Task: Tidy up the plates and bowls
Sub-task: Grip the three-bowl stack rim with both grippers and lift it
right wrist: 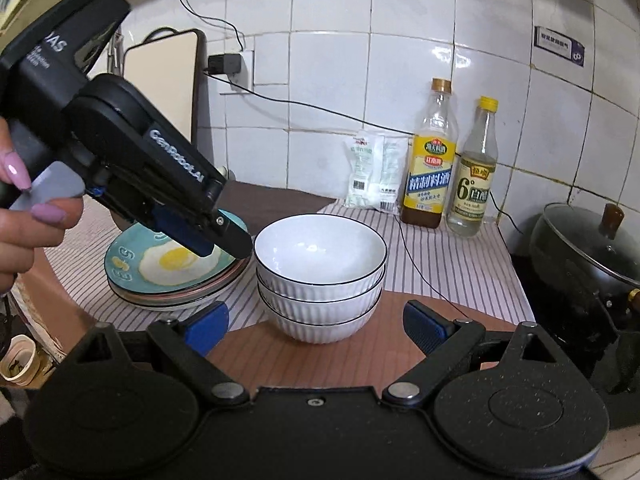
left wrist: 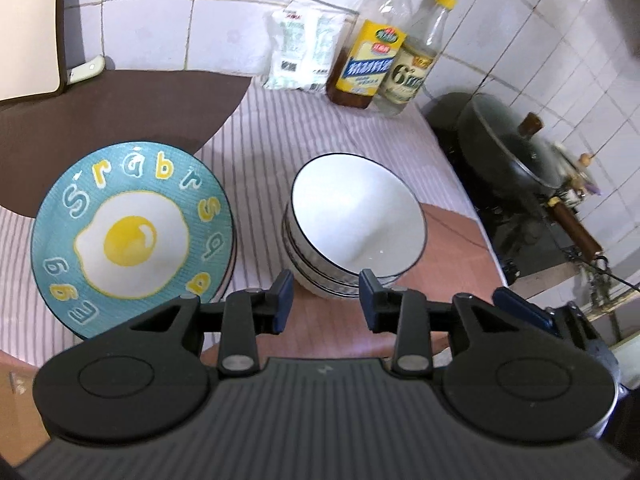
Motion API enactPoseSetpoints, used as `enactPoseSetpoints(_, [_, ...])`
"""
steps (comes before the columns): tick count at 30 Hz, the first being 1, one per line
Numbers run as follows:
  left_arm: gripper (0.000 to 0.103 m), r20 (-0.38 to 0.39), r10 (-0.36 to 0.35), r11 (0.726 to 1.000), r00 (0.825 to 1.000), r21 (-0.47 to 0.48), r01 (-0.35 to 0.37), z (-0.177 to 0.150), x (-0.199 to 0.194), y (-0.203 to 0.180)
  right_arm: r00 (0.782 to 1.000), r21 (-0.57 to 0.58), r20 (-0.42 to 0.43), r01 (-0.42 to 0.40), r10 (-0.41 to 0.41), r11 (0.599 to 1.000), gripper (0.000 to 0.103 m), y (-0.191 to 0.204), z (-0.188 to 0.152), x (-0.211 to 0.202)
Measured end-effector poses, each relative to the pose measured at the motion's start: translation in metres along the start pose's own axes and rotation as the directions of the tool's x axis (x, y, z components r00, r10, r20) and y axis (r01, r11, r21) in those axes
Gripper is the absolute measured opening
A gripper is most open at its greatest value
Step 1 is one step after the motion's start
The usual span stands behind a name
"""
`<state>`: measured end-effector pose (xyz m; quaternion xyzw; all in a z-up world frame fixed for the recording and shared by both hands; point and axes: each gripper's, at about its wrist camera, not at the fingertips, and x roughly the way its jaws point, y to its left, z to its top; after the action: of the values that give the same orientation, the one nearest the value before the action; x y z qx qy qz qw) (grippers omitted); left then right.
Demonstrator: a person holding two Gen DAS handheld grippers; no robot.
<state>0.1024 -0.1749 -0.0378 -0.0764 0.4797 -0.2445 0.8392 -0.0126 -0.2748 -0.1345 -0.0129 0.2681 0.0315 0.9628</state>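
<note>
Two grippers, both empty. Left gripper (left wrist: 325, 300): blue-padded jaws partly apart, nothing between the pads, hanging above the counter just in front of the crockery; in the right wrist view it (right wrist: 224, 240) slants down from the upper left, its tip over the plates, and a hand (right wrist: 24, 216) grips its handle. Right gripper (right wrist: 316, 326): jaws spread wide, nothing between them, pointed at the bowls from the near side. Stack of white bowls (right wrist: 320, 280): three nested, black-rimmed, ribbed outside, upright, standing where the brown mat (right wrist: 360, 356) meets the striped cloth (right wrist: 440, 268). Stack of plates (right wrist: 172, 276): just left of the bowls, not clearly touching them, on the striped cloth; top plate (left wrist: 132, 236) teal, with a fried-egg picture and a ring of letters. Behind, against the tiled wall (right wrist: 332, 80): white packet (right wrist: 372, 176), bottle with yellow label (right wrist: 430, 160), clear bottle with yellow cap (right wrist: 476, 176), the two bottles side by side. Far right: dark lidded pot (right wrist: 580, 248) on a stove. Far left rear: dark round mat (left wrist: 120, 120) and a pale board (right wrist: 164, 88) leaning upright. Black cable (right wrist: 412, 264) trailing across the cloth behind the bowls.
</note>
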Motion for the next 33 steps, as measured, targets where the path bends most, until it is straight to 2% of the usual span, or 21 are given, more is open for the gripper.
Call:
enactPoseSetpoints(5, [0.035,0.087,-0.046,0.999,0.995,0.033,0.044,-0.02,-0.001,0.001,0.999,0.06,0.043,-0.015,0.012,0.998,0.096,-0.009,-0.016,0.011])
enactPoseSetpoints(10, [0.041,0.156,-0.067,0.998,0.985,0.026,0.064,-0.035,0.006,0.008,0.998,0.09,0.054,-0.048,0.043,0.995,0.096,-0.02,-0.033,0.036])
enactPoseSetpoints(12, [0.042,0.165,-0.081,0.997,0.983,0.007,0.081,-0.038,0.011,0.013,0.998,0.101,0.04,-0.052,0.048,0.994,0.096,-0.025,-0.037,0.048])
enactPoseSetpoints(15, [0.048,0.171,-0.099,0.994,0.98,-0.028,0.106,-0.04,0.018,0.019,0.998,0.101,0.028,-0.066,0.064,0.993,0.096,-0.03,-0.039,0.064])
enactPoseSetpoints(19, [0.055,0.179,-0.125,0.985,0.976,-0.098,0.144,-0.039,0.026,0.027,0.995,0.044,-0.003,-0.099,0.1,0.994,0.096,-0.029,-0.04,0.082])
enactPoseSetpoints(27, [0.06,0.129,-0.138,0.954,0.982,-0.25,0.167,-0.022,0.053,0.042,0.991,0.015,-0.016,-0.131,0.131,0.991,0.097,-0.033,-0.044,0.11])
enactPoseSetpoints(33, [0.061,-0.012,-0.115,0.944,0.993,-0.312,0.105,-0.012,0.078,0.037,0.987,-0.01,-0.001,-0.159,0.159,0.987,0.097,-0.03,-0.046,0.124])
